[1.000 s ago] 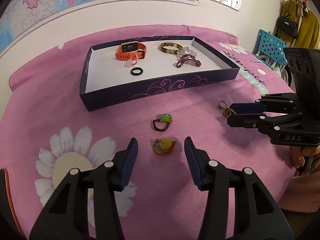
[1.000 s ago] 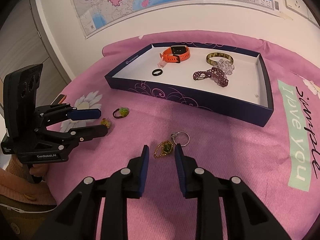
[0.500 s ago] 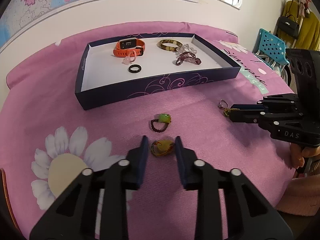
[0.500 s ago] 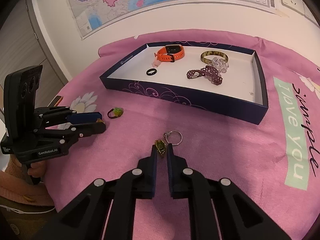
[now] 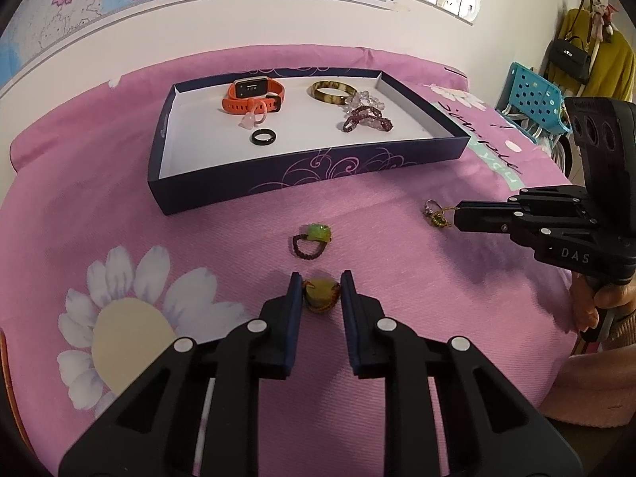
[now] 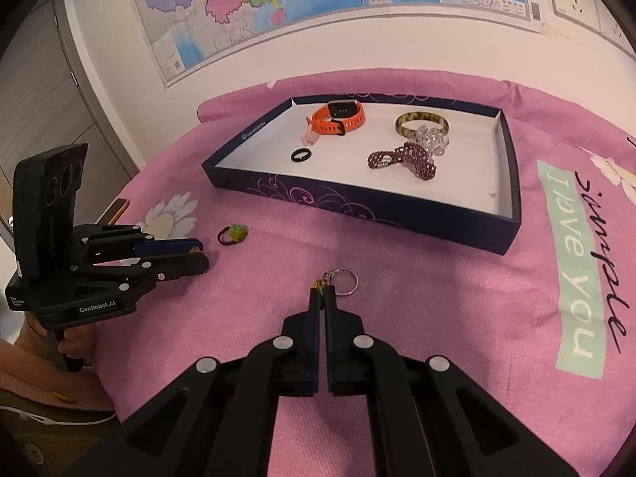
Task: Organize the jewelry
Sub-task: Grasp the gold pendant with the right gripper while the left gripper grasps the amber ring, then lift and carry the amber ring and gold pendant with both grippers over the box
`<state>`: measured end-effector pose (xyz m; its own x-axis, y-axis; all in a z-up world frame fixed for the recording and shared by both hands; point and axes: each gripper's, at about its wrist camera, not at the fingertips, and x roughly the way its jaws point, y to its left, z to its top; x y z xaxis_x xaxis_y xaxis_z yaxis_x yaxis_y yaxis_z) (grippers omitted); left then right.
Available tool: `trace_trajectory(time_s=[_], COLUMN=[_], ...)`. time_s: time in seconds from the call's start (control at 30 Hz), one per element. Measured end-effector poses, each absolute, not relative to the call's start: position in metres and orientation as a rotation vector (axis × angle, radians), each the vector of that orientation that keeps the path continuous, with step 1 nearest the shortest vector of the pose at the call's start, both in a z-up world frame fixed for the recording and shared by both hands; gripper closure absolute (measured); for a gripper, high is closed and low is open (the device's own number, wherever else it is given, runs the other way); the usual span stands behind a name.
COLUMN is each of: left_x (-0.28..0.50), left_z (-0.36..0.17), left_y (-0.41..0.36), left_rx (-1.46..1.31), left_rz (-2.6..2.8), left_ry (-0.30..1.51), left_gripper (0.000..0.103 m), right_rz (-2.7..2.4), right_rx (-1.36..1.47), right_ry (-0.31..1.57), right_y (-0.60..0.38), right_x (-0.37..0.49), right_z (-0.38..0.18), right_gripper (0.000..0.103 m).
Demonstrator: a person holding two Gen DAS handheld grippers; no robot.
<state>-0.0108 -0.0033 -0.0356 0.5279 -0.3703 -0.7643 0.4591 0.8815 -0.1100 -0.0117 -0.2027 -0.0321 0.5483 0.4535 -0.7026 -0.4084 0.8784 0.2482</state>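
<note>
On the pink cloth (image 5: 397, 214), the tray (image 5: 318, 171) holds a watch (image 5: 254, 95), bangle (image 5: 333, 91) and bracelets (image 5: 365, 119). In front of it, the left gripper (image 5: 321, 290) is narrowed onto a yellow-green ring (image 5: 320, 297), both pads touching it. The right gripper (image 6: 322, 298) is closed flat on a pendant (image 6: 318, 287), its keyring (image 6: 344, 280) lying just beyond the tips toward the tray.

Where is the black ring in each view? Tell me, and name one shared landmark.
Left wrist view: black ring lies in the tray, centre-left, in front of the orange watch.
Right wrist view: black ring lies in the tray's left part.
Shared landmark: the navy tray.
</note>
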Motion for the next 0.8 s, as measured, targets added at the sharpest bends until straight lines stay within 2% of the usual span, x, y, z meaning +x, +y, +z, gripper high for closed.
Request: trace_trajectory(time_s=[0.43, 0.53, 0.6, 0.63, 0.67, 0.8], left_x=[-0.014, -0.014, -0.014, -0.014, -0.014, -0.012], left_z=[-0.024, -0.023, -0.024, -0.024, -0.024, -0.026], left_y=[-0.002, -0.002, -0.002, -0.002, -0.002, -0.001], left_rx=[0.103, 0.102, 0.103, 0.103, 0.103, 0.097], left_rz=[-0.509, -0.513, -0.514, -0.514, -0.514, -0.512], left_ry=[0.851, 0.849, 0.851, 0.853, 0.854, 0.863], left_gripper=[0.083, 0.083, 0.083, 0.083, 0.083, 0.083], right_rz=[0.51, 0.515, 0.508, 0.511, 0.514, 0.521], right_rx=[0.075, 0.072, 0.056, 0.056, 0.054, 0.034], right_ry=[0.825, 0.837, 0.847, 0.849, 0.848, 0.857], right_y=[-0.208, -0.207, -0.203, -0.202, -0.2, -0.193], right_x=[-0.013, -0.012, -0.012, -0.012, -0.012, -0.011], right_z=[-0.023, -0.027, -0.03, -0.031, -0.031, -0.035], right_gripper=[0.102, 0.099, 0.093, 0.086, 0.075, 0.074])
